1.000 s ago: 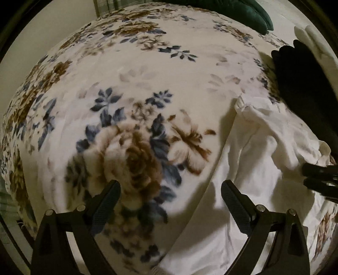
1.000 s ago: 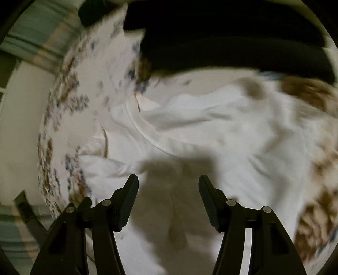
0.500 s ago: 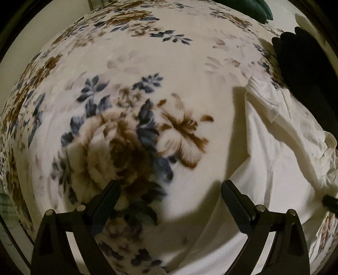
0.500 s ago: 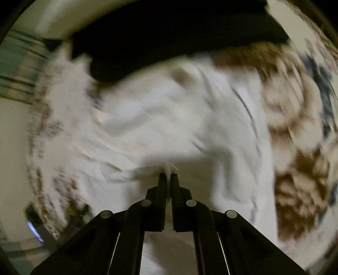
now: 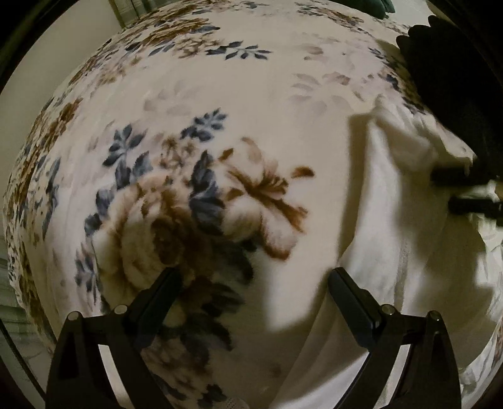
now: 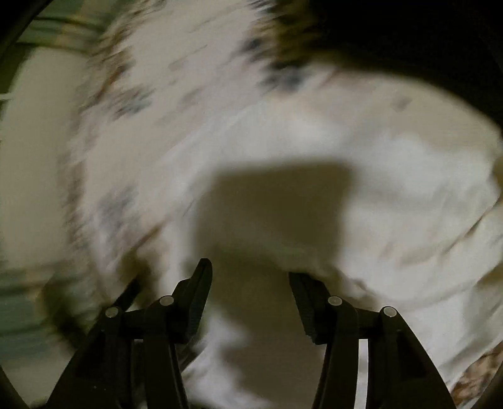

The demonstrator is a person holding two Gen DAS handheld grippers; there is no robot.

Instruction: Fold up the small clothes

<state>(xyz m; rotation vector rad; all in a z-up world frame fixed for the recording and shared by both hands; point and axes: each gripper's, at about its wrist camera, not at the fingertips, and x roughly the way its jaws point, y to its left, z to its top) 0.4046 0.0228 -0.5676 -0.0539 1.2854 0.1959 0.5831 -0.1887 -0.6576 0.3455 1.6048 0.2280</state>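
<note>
Right gripper (image 6: 250, 278) reopened — apparently off white garment (image 6: 393, 195).

A cream blanket (image 5: 257, 94) printed with brown roses and blue leaves covers the bed. Past its far left edge lie a plain pale floor (image 5: 53, 59) and striped green fabric (image 5: 132, 6). The light is dim, throwing hard shadows.

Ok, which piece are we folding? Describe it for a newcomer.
Find the floral fleece blanket covering the surface. On its right side, beside a black garment, lies the crumpled white garment. It is the only plain white, unpatterned cloth there.
</note>
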